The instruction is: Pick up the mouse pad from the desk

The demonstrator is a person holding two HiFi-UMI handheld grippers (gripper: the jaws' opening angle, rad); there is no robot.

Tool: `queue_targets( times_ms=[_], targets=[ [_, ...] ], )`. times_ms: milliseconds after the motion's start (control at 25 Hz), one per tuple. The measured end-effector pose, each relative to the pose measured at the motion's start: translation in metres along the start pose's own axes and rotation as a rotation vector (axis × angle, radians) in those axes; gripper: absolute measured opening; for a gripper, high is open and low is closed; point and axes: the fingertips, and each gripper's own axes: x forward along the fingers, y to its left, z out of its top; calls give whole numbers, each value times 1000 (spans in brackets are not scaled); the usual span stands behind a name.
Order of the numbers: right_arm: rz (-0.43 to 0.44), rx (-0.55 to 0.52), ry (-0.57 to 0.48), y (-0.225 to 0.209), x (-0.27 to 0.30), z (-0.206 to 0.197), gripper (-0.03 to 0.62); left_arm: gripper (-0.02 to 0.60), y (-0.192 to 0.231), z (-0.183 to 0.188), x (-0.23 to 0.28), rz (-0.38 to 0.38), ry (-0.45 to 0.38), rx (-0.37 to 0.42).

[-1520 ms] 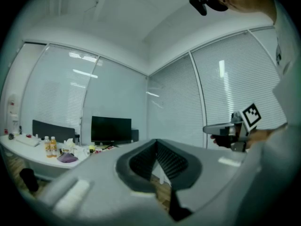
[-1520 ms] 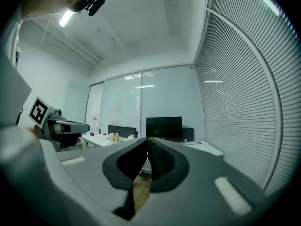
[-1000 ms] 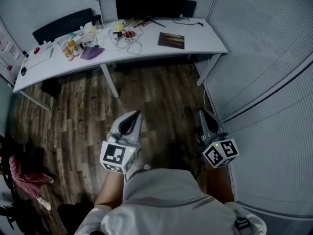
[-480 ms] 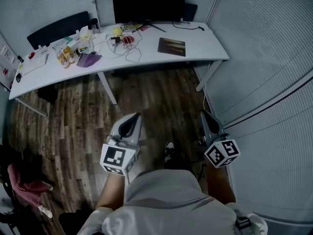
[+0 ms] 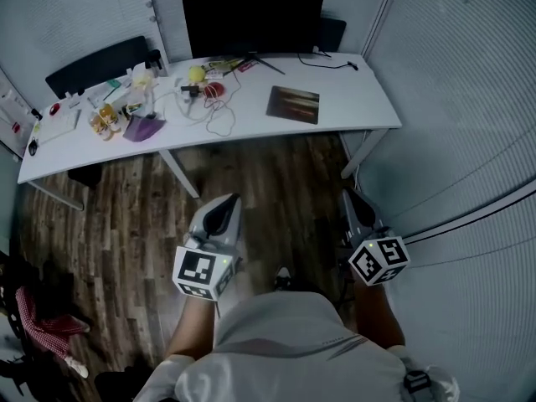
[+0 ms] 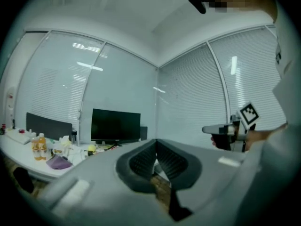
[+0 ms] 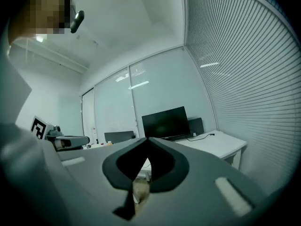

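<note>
A dark rectangular mouse pad (image 5: pixel 293 105) lies flat on the right half of the long white desk (image 5: pixel 360 99), ahead of me across the wooden floor. I hold my left gripper (image 5: pixel 226 202) level at waist height, shut and empty, its tips meeting in the left gripper view (image 6: pixel 156 141). My right gripper (image 5: pixel 350 198) is level beside it, also shut on nothing, tips touching in the right gripper view (image 7: pixel 148 139). Both are well short of the desk. The mouse pad is hidden behind the jaws in both gripper views.
A black monitor (image 5: pixel 253 21) stands at the desk's back. Cables, bottles, a purple cloth (image 5: pixel 139 128) and small clutter cover the desk's left half. A black chair (image 5: pixel 100 64) stands behind it. Blinds-covered glass walls (image 5: pixel 469 141) close in on the right.
I have walked toward the desk: it and the monitor have grown nearer and larger in the head view. Both grippers stay shut and keep their pose in front of me.
</note>
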Motion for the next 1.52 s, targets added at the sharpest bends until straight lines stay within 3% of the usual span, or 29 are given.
queue_targets(
  times_ms=[320, 600, 800, 1200, 1520],
  targets=[
    [13, 50, 4, -119, 64, 14, 6, 2, -10, 0, 126, 11, 49, 31],
    [22, 100, 21, -176, 117, 8, 6, 3, 12, -6, 199, 14, 99, 31],
    [-19, 94, 20, -202, 156, 10, 6, 3, 37, -6, 247, -18, 98, 42],
    [-117, 76, 57, -233, 284, 20, 6, 3, 149, -2, 356, -83, 106, 3],
    [-163, 58, 107, -248, 402, 5, 6, 3, 258, -12, 423, -61, 155, 0]
  ],
)
